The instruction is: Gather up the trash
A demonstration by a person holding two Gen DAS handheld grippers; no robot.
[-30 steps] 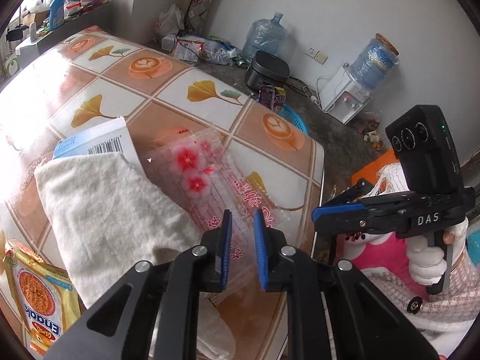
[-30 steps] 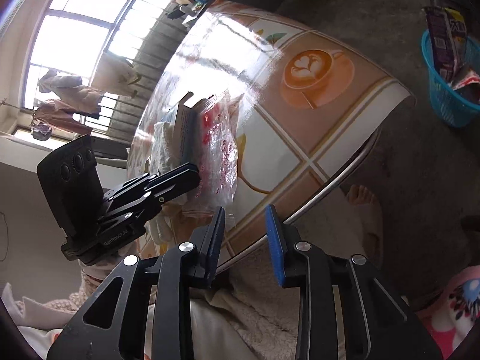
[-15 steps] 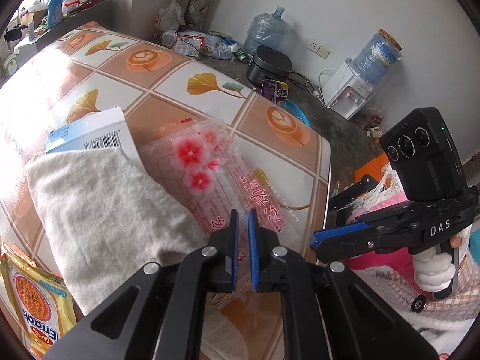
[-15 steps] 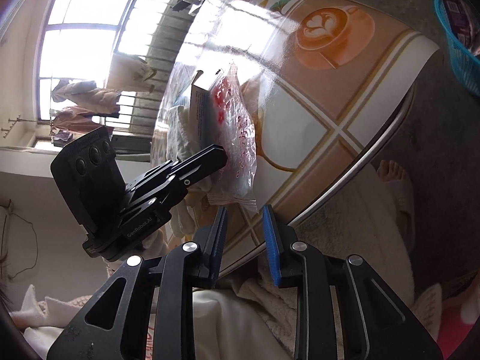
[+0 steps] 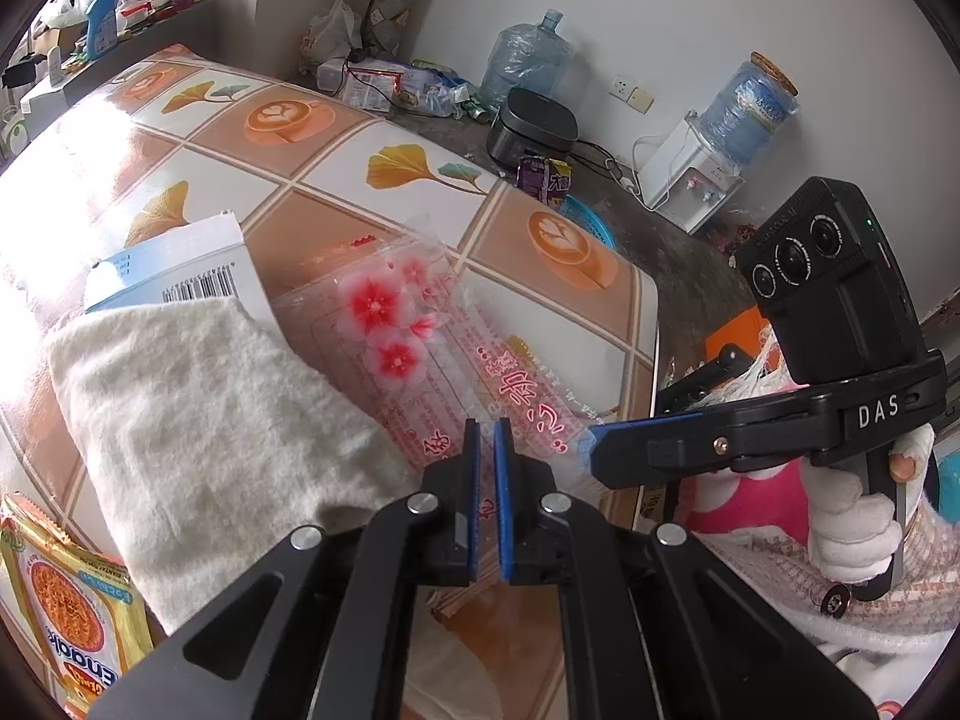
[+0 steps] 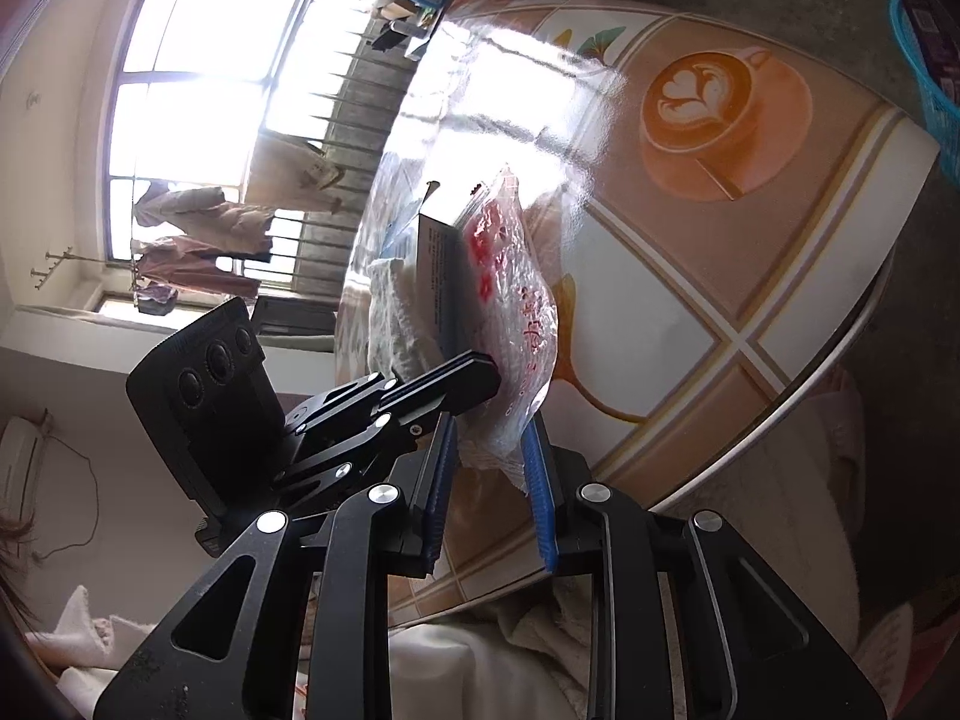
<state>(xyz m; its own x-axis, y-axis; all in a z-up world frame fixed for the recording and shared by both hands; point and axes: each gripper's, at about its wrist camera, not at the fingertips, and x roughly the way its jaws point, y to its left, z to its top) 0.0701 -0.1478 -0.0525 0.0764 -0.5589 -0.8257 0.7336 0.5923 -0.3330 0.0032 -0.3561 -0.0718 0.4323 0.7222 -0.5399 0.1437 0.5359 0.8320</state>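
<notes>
A clear plastic wrapper (image 5: 420, 348) with red flowers and red lettering lies at the table's near corner, partly over a white towel (image 5: 198, 420). My left gripper (image 5: 487, 438) is shut on the wrapper's near edge. My right gripper (image 6: 489, 450) is open, its blue pads on either side of the wrapper's lower corner (image 6: 510, 336). The right gripper shows in the left wrist view (image 5: 648, 438), right beside the wrapper. A blue trash basket (image 5: 585, 225) stands on the floor past the table's far corner.
A blue-white box (image 5: 174, 270) lies under the towel. A yellow snack packet (image 5: 66, 612) lies at the near left. The tiled-pattern table (image 5: 336, 180) ends in a rounded edge (image 6: 840, 348). A water dispenser (image 5: 696, 186) and rice cooker (image 5: 534, 132) stand on the floor.
My left gripper has closed onto the wrapper's edge. My right gripper has moved in to the wrapper and opened wider, so its pads now straddle the wrapper's corner.
</notes>
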